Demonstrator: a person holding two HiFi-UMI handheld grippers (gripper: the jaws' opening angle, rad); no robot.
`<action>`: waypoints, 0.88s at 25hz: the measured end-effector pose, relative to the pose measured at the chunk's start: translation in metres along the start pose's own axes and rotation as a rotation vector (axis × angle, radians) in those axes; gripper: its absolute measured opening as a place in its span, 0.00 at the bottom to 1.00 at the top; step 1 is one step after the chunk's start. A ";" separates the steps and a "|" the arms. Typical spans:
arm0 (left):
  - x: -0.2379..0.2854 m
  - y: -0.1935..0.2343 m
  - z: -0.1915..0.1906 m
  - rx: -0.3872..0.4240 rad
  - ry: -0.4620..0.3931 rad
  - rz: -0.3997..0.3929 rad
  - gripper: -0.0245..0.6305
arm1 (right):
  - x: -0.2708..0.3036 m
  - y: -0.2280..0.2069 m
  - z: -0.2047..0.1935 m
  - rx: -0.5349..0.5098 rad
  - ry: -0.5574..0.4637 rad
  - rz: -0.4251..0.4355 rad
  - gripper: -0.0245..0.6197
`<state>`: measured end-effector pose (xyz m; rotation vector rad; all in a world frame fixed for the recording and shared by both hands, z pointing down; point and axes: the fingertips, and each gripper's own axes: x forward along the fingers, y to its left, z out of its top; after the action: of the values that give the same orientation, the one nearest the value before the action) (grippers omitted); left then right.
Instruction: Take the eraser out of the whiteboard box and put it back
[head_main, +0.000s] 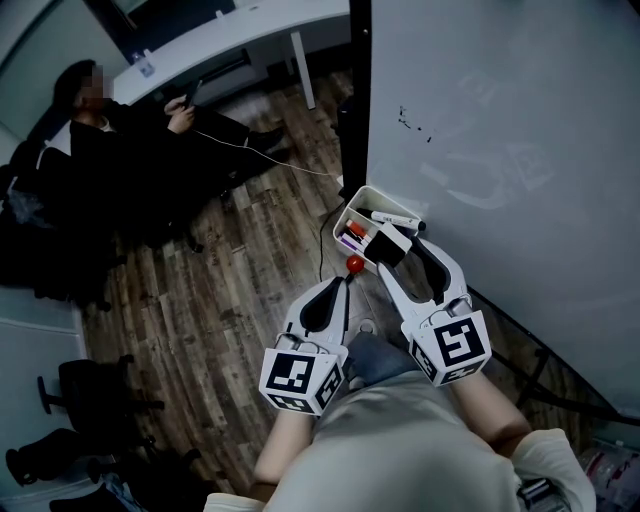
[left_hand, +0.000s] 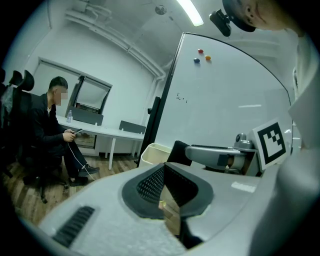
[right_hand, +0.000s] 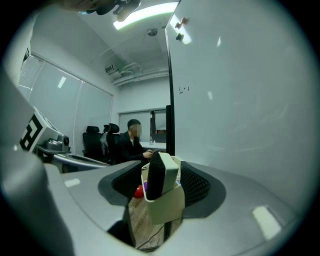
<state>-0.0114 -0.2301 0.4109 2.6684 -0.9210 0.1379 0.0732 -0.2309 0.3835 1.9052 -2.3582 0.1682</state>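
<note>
The white whiteboard box (head_main: 350, 207) hangs at the whiteboard's (head_main: 500, 150) lower left corner. The eraser (head_main: 392, 243), white body with a black felt face, stands upright in the box's near end. My right gripper (head_main: 400, 252) is open, its jaws on either side of the eraser, with a gap showing beside the black face. In the right gripper view the eraser (right_hand: 162, 175) rises out of the box (right_hand: 165, 207) between the pads. My left gripper (head_main: 335, 285) hovers left of the box, shut on nothing, its tips next to a small red ball (head_main: 354, 264).
Markers (head_main: 395, 217) lie in the box's far part. A seated person (head_main: 120, 140) holds a phone by a white desk (head_main: 230, 45) across the wooden floor. Black office chairs (head_main: 80, 390) stand at the lower left. The board's dark frame post (head_main: 357, 90) runs up beside the box.
</note>
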 end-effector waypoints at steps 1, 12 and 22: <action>-0.002 -0.001 0.000 0.001 -0.001 -0.001 0.04 | -0.003 0.001 0.001 0.000 -0.001 -0.002 0.40; -0.023 -0.023 -0.004 0.019 -0.006 -0.018 0.04 | -0.035 0.013 0.003 0.012 -0.028 -0.013 0.31; -0.045 -0.040 -0.006 0.026 -0.018 -0.022 0.04 | -0.066 0.030 0.006 0.011 -0.045 -0.014 0.16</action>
<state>-0.0223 -0.1715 0.3974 2.7067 -0.9010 0.1216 0.0576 -0.1621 0.3666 1.9504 -2.3765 0.1393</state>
